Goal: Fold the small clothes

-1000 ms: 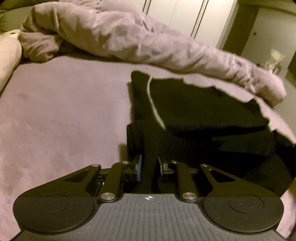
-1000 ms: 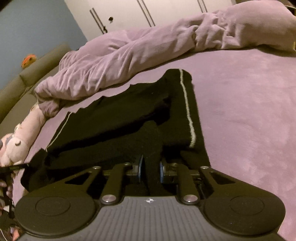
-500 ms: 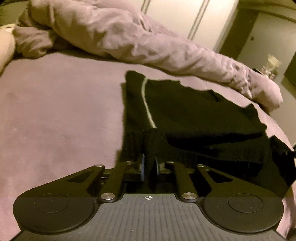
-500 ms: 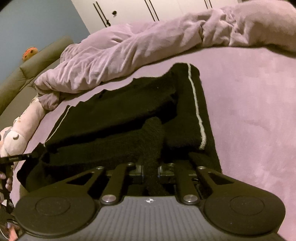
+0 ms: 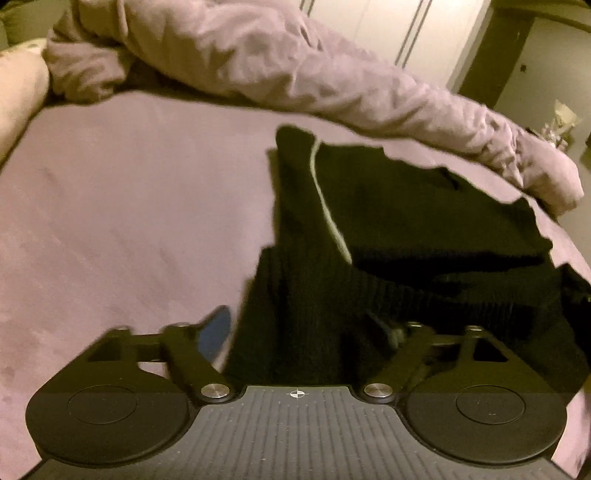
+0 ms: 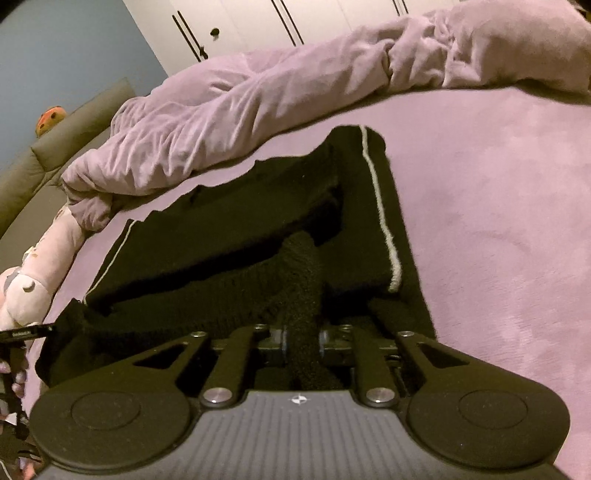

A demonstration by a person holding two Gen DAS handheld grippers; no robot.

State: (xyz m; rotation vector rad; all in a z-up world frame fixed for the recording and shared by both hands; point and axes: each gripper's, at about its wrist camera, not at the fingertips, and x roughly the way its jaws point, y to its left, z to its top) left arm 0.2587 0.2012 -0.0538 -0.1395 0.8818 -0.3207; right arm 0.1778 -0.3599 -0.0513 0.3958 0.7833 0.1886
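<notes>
A black knitted garment (image 5: pixel 406 221) with a thin white stripe lies partly folded on the purple bed; it also shows in the right wrist view (image 6: pixel 258 229). My left gripper (image 5: pixel 303 332) is open, its fingers spread wide on either side of the garment's near-left corner, which lies loose between them. My right gripper (image 6: pixel 302 339) is shut on a bunched fold of the garment at its near-right edge, next to the white stripe (image 6: pixel 380 218).
A rumpled purple duvet (image 5: pixel 295 70) lies along the far side of the bed (image 5: pixel 110 221). A pale soft toy (image 6: pixel 33 280) sits at the left edge in the right wrist view. White wardrobe doors (image 6: pixel 295 22) stand behind.
My left gripper has opened and let go of the garment's corner. The right gripper still holds its fold and has pushed slightly forward.
</notes>
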